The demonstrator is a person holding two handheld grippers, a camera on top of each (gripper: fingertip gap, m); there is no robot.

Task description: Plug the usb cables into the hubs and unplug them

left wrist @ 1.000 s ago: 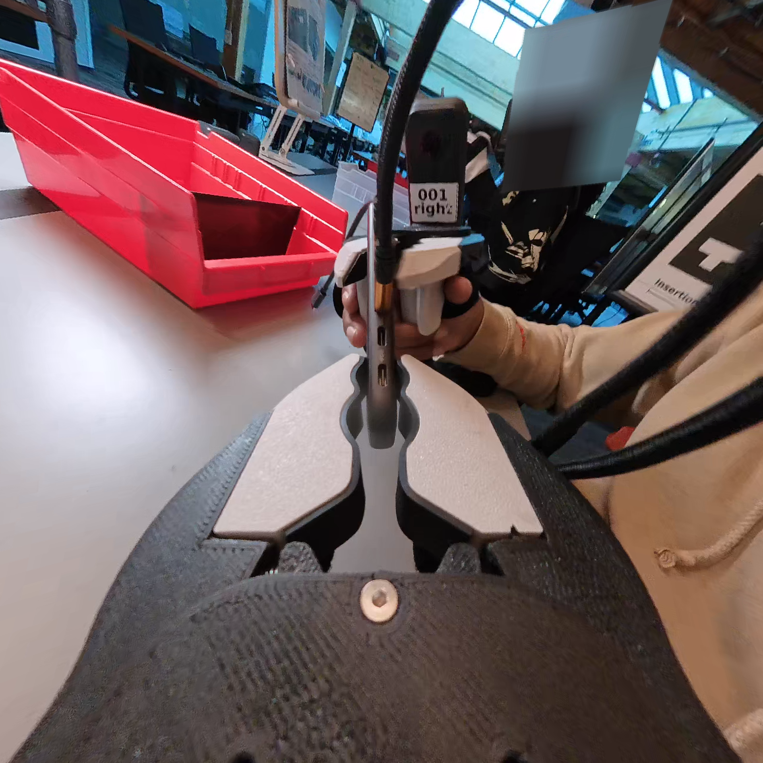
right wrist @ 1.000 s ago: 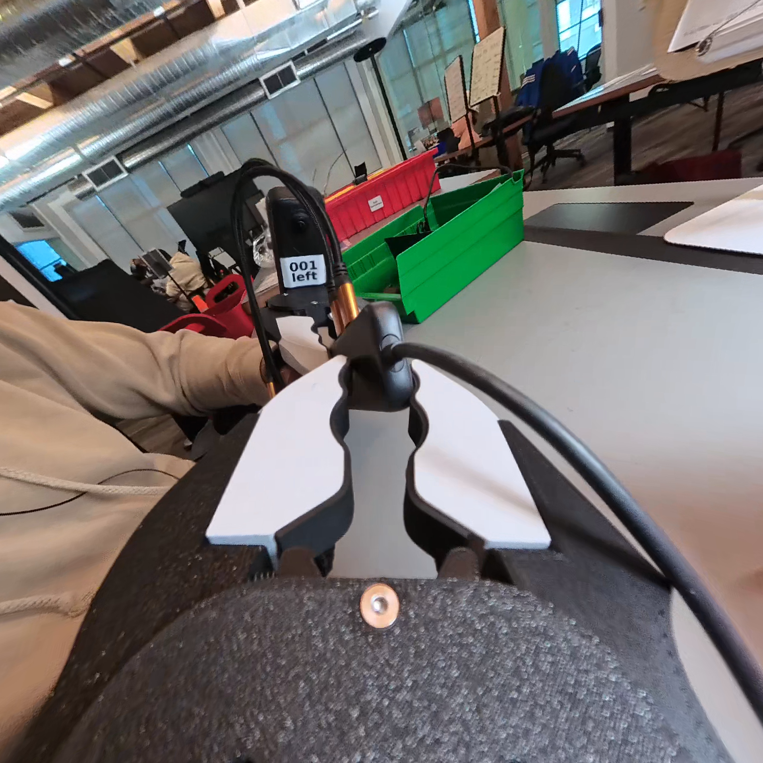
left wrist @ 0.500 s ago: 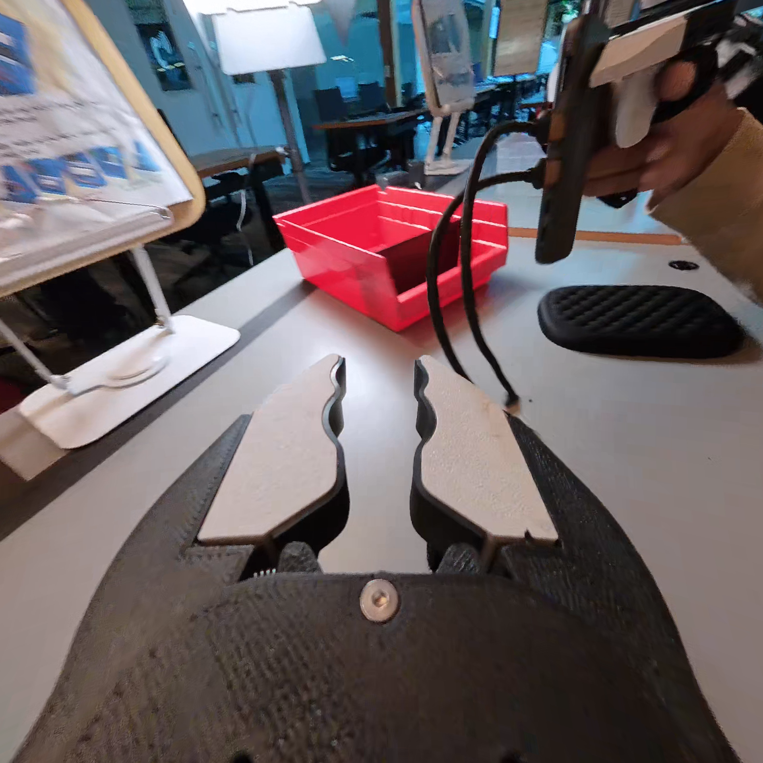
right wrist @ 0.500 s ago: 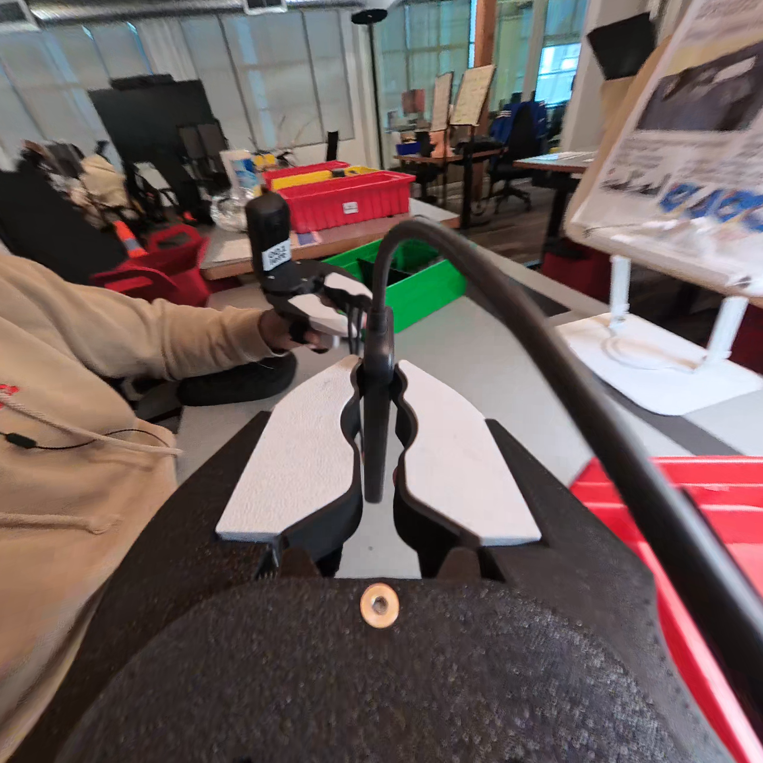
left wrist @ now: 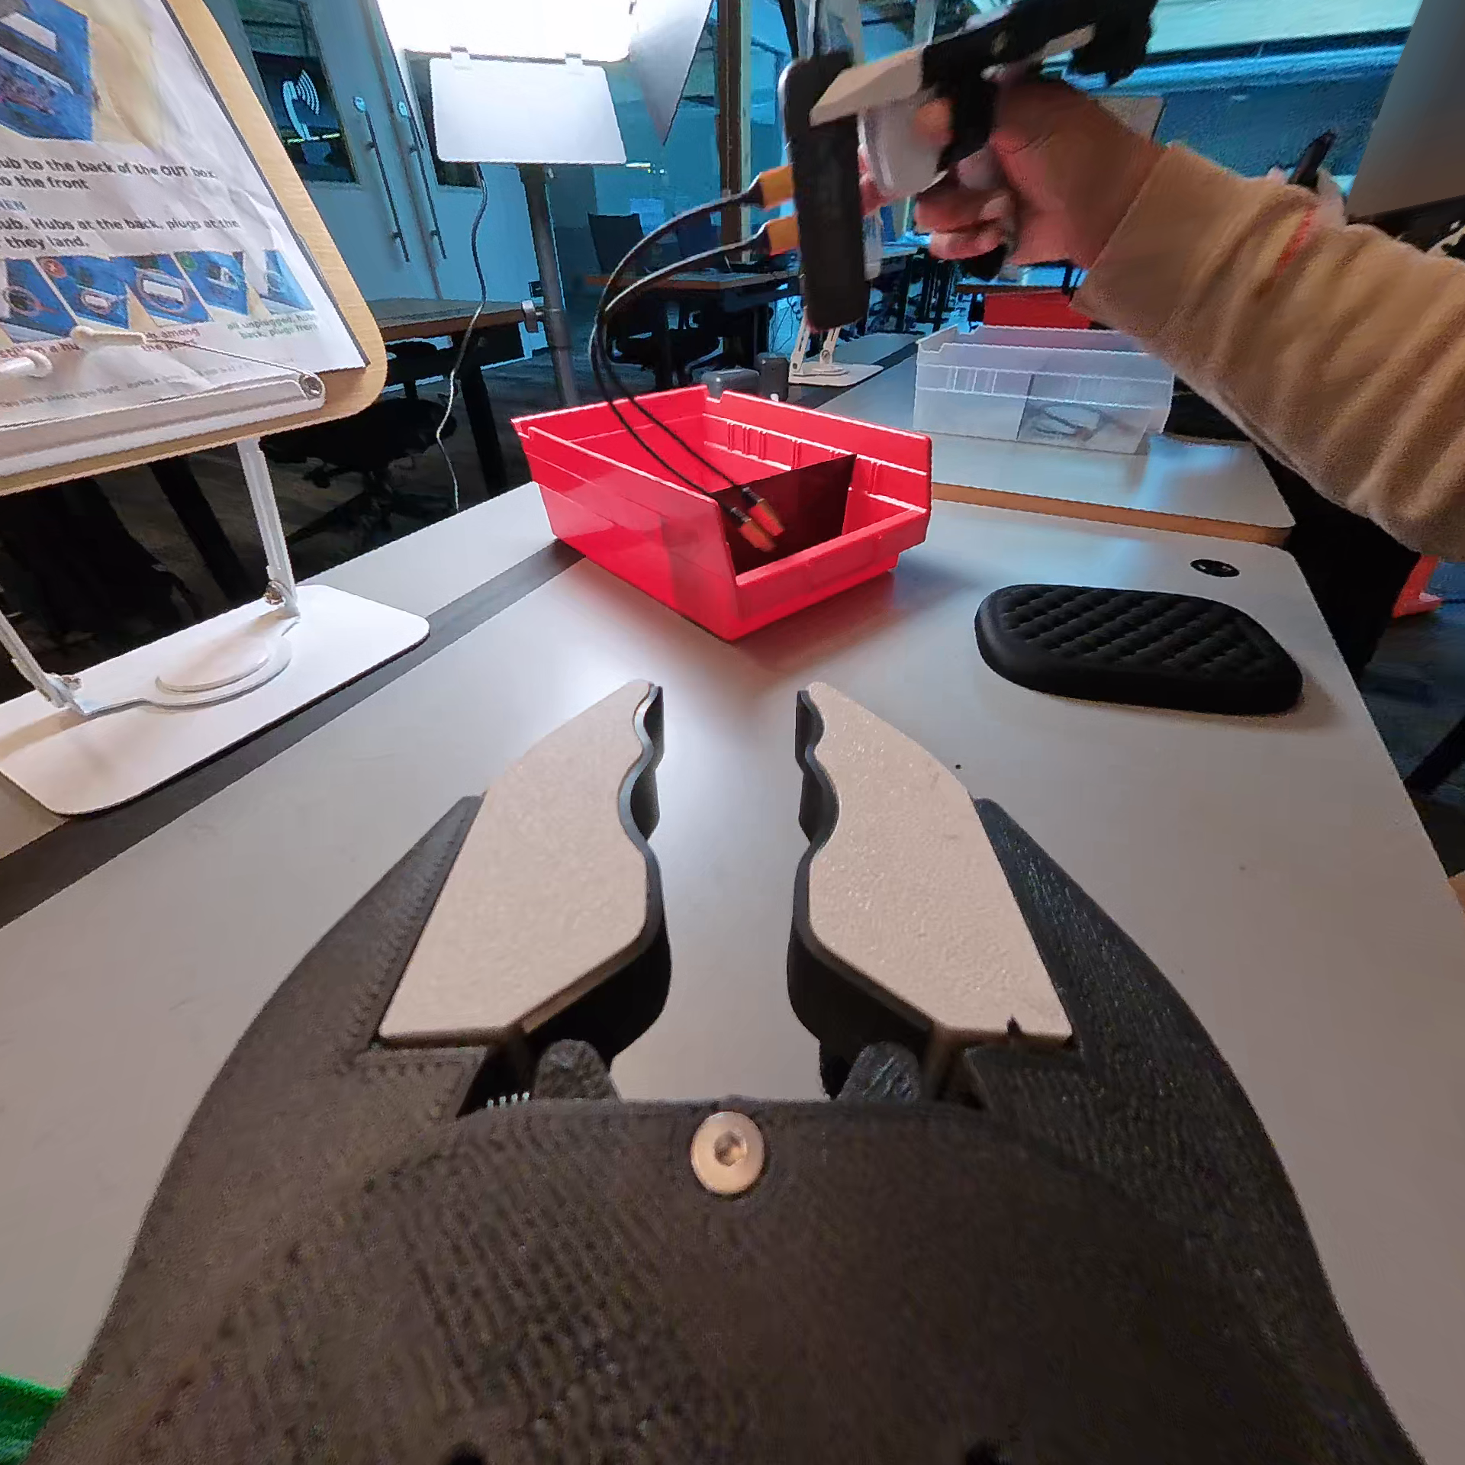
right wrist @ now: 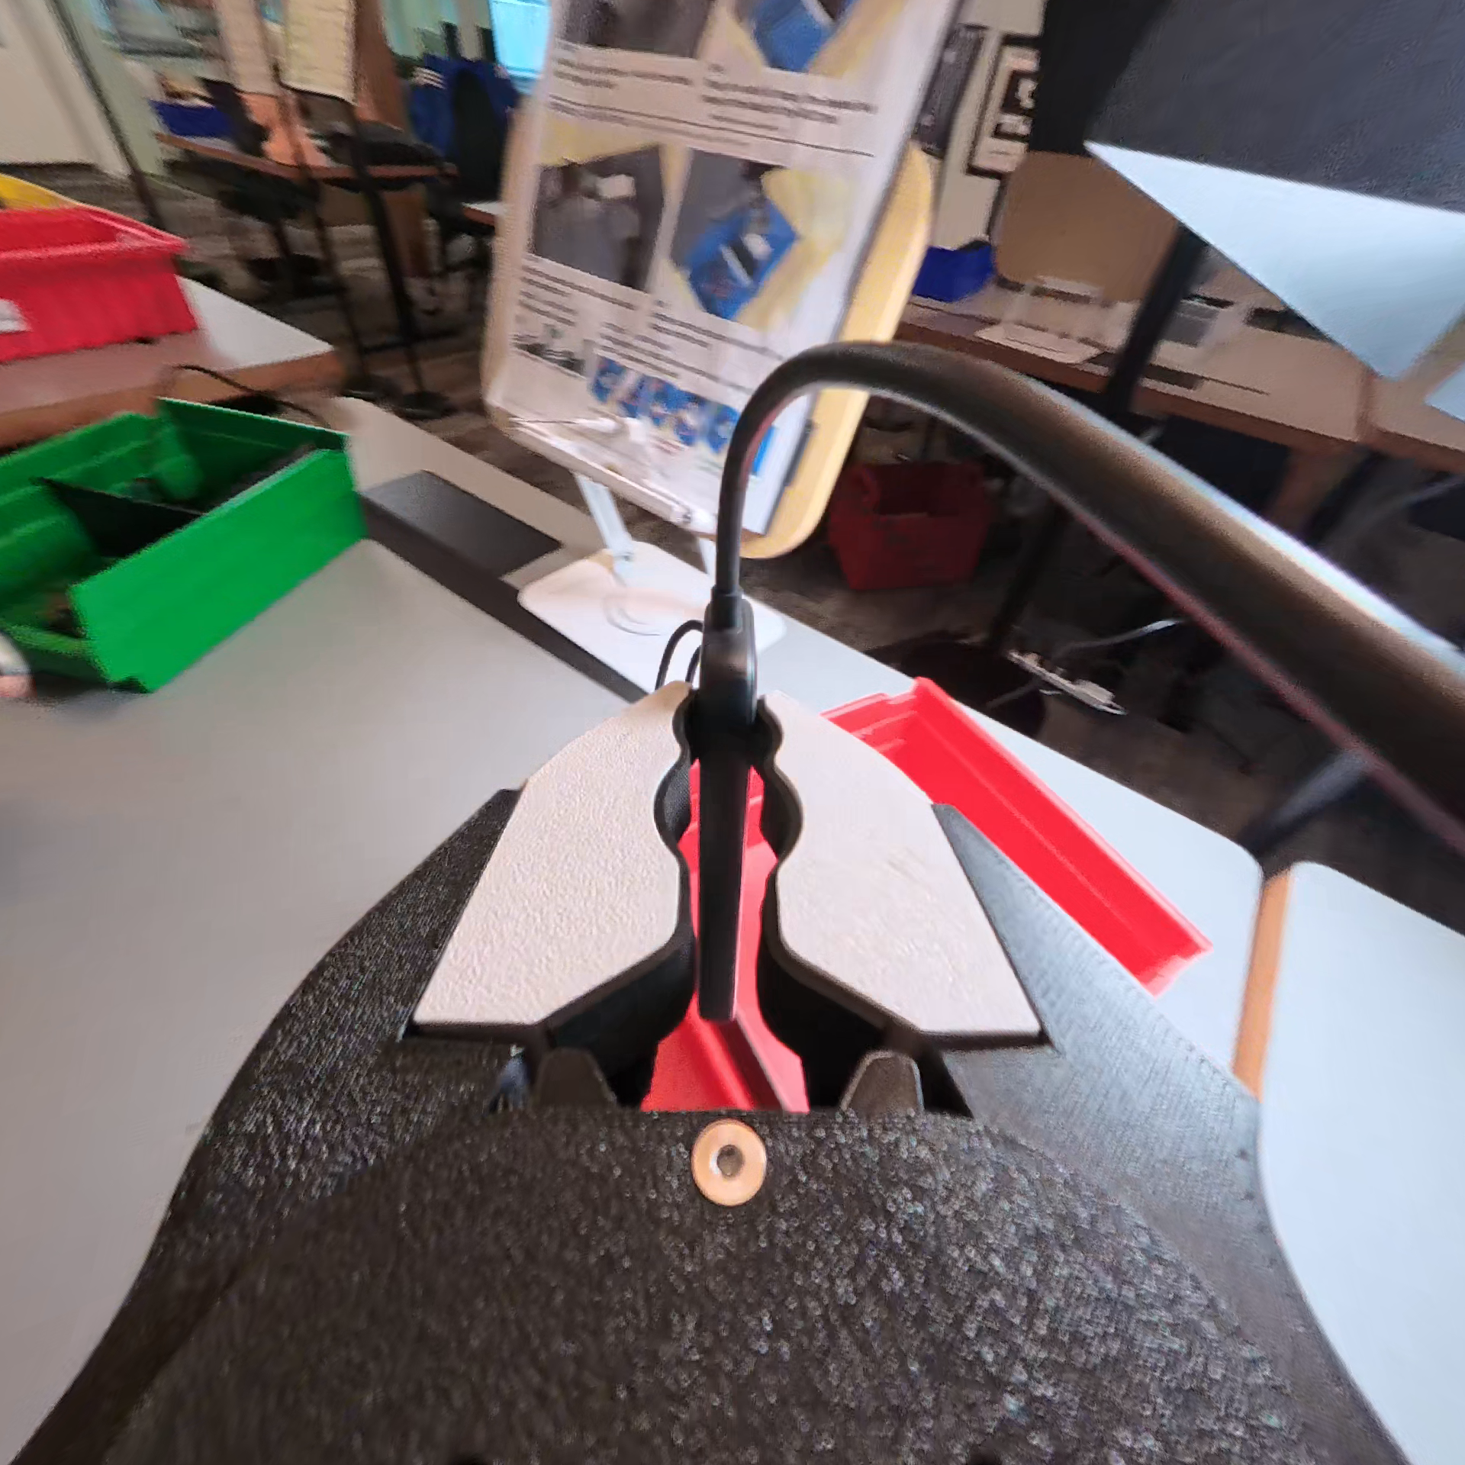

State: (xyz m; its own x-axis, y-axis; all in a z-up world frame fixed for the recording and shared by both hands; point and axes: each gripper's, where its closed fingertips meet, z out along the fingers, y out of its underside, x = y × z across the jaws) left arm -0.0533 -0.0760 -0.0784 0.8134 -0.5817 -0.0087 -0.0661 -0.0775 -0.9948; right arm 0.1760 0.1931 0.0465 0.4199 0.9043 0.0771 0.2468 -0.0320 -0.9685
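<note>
My left gripper (left wrist: pixel 728 705) is open and empty, low over the grey table (left wrist: pixel 238 912). My right gripper (right wrist: pixel 725 701) is shut on a dark USB hub (right wrist: pixel 721 840), held edge-on above the red bin (right wrist: pixel 1023 824). In the left wrist view the hub (left wrist: pixel 824 198) hangs upright in the far right gripper (left wrist: pixel 852 103). Two black cables (left wrist: pixel 626 317) with orange plugs are plugged into its side. Their free ends (left wrist: pixel 757 519) dangle inside the red bin (left wrist: pixel 634 507). The hub's own thick cable (right wrist: pixel 1030 428) arcs off to the right.
A white stand with an instruction sheet (left wrist: pixel 158 238) is at the left. A black padded rest (left wrist: pixel 1134 646) lies to the right of the red bin. A green bin (right wrist: pixel 182 531) sits at the left in the right wrist view. A clear box (left wrist: pixel 1038 388) stands on the far table.
My left gripper has let go of the hub, opened and pulled back over the table. My right gripper has carried the hub, cables still plugged in, up over the red bin.
</note>
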